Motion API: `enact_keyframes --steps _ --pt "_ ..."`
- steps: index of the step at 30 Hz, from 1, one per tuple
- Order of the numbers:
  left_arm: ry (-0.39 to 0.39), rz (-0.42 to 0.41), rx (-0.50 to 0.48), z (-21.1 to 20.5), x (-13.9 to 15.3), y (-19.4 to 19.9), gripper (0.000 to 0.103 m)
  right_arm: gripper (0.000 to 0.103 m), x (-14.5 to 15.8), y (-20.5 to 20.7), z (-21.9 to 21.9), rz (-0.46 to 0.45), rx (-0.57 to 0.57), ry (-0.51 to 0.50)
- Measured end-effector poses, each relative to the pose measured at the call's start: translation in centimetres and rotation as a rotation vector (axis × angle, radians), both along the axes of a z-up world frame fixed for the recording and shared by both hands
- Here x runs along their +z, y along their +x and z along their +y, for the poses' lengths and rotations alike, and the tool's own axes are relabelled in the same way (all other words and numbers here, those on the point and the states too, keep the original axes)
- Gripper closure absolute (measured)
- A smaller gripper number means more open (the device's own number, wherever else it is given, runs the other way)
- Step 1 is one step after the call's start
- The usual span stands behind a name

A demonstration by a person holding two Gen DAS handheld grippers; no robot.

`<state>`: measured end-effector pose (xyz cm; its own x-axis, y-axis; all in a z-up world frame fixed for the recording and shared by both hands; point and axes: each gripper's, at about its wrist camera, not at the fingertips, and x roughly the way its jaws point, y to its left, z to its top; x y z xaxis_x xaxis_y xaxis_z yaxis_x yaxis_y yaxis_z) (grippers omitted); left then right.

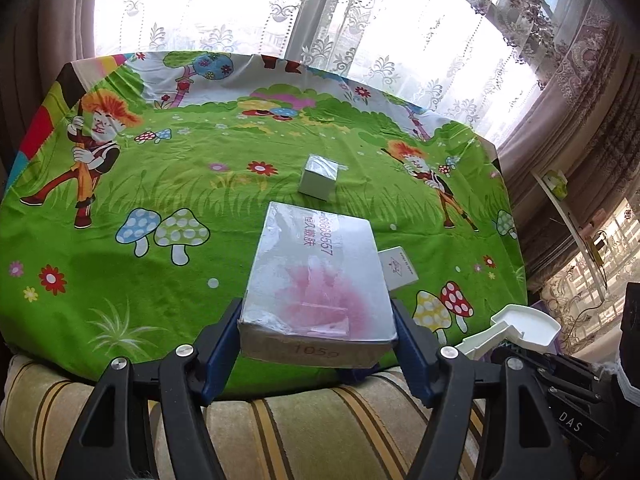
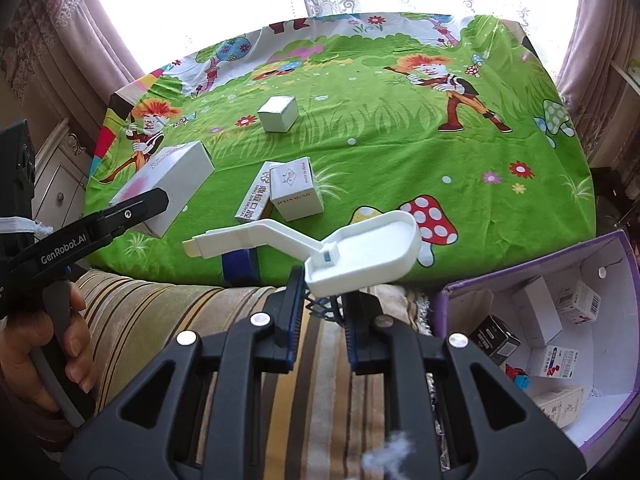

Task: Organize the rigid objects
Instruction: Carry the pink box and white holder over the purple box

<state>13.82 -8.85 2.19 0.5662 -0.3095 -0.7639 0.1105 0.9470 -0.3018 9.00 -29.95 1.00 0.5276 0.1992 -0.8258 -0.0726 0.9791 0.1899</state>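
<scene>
Counter (image 2: 400,152): covered by a green cartoon-print cloth; window with lace curtain behind its far edge.
Purple box (image 2: 532,276): open, white-lined, sits off the counter's near right corner. Holds several small cartons already, so the sorting looks partly done.
Flat silver box (image 1: 316,280): largest item in play. Left gripper (image 1: 316,328) has its jaws clamped on the box's two long sides, near end; the box is carried clear of the cloth over the near edge of the counter.
White scoop (image 2: 360,248): shallow plastic pan with a long flat handle. Right gripper (image 2: 320,312) has jaws clenched on the pan's near rim; the handle sticks out to the left. Held above the near edge, just left of the purple box.
White carton (image 2: 298,194): on the cloth, middle of the counter toward the near edge, touching a slim printed carton (image 2: 254,196) on its left. Neither collected yet.
Small cube box (image 2: 279,114): alone toward the far edge, well apart from the rest. Not collected yet.
Progress (judgement): midway. Two items in hand, presumably bound for the purple box; three remain on the counter.
Risk (judgement): the scoop is held only at its rim and could pivot.
</scene>
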Motion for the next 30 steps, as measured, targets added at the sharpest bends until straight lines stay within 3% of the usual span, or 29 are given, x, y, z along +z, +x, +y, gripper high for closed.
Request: enact_keyframes --steps 18,30 --pt "-0.017 0.022 -0.268 -10.4 1.4 -5.1 0.033 0.082 1.8 -6.2 -13.7 -0.043 -0.265 -0.034" --pt "-0.006 0.074 -0.515 -19.2 1.2 -9.2 0.033 0.082 1.2 -10.4 -21.3 -0.045 -0.438 -0.063"
